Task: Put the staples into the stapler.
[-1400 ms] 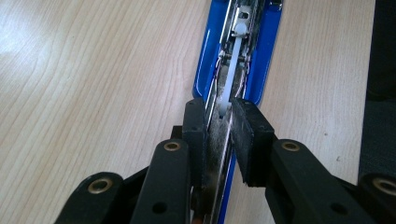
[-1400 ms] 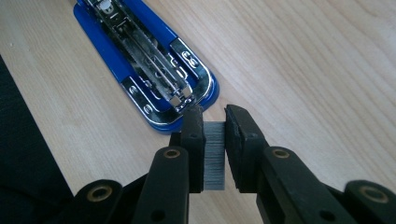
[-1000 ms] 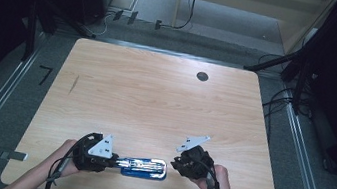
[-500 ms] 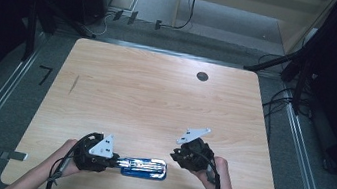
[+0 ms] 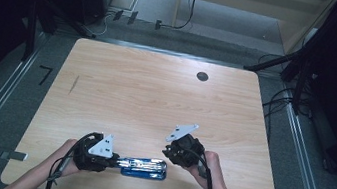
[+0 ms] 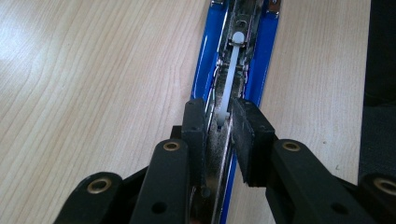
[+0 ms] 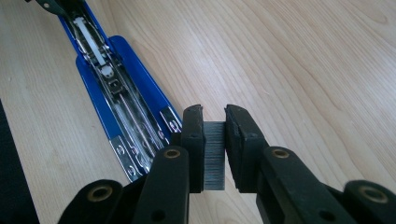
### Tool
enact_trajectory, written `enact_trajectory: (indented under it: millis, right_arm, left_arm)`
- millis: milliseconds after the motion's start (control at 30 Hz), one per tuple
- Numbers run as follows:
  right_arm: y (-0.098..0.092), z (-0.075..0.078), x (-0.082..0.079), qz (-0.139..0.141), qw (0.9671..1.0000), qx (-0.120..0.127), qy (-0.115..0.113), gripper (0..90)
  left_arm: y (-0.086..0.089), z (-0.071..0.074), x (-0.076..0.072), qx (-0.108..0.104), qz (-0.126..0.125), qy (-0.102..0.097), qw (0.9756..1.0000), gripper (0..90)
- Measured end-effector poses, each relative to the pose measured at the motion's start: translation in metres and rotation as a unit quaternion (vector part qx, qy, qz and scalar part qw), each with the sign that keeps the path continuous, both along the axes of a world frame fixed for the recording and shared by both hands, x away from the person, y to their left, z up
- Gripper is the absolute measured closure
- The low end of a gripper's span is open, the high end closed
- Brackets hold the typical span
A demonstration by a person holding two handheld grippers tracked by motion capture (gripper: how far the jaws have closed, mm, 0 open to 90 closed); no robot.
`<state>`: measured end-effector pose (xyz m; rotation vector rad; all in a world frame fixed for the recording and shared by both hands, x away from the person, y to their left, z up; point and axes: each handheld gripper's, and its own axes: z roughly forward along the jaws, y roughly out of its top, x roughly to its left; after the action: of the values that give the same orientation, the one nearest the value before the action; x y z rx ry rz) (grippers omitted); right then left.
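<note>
A blue stapler lies opened flat near the table's front edge, its metal staple channel facing up. My left gripper is at its left end, shut on the metal rail at the hinge. My right gripper hovers just above and behind the stapler's right end. It is shut on a grey strip of staples, which stands between its pads. The open stapler stretches away to the left of that strip.
The wooden table has a dark round hole at the back right and a short dark mark at the left. The front edge runs just under both hands. Cables and metal rails lie on the floor around it.
My right gripper has drifted a little left and away from the front edge with the staple strip in it. The left gripper and the stapler have stayed put.
</note>
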<state>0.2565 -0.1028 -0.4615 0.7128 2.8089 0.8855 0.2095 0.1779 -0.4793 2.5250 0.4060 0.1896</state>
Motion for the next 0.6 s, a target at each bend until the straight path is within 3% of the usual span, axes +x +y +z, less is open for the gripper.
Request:
enact_trajectory:
  millis: [267, 600]
  right_arm:
    - [0.016, -0.002, -0.005, 0.070, 0.9975, 0.005, -0.010, 79.5]
    - [0.028, -0.006, -0.007, 0.104, 0.9945, 0.006, -0.005, 79.5]
  left_arm:
    - [0.000, 0.000, 0.000, -0.001, 0.000, 0.000, 1.0000, 76.0]
    - [0.000, 0.000, 0.000, -0.001, 0.000, 0.000, 1.0000, 76.0]
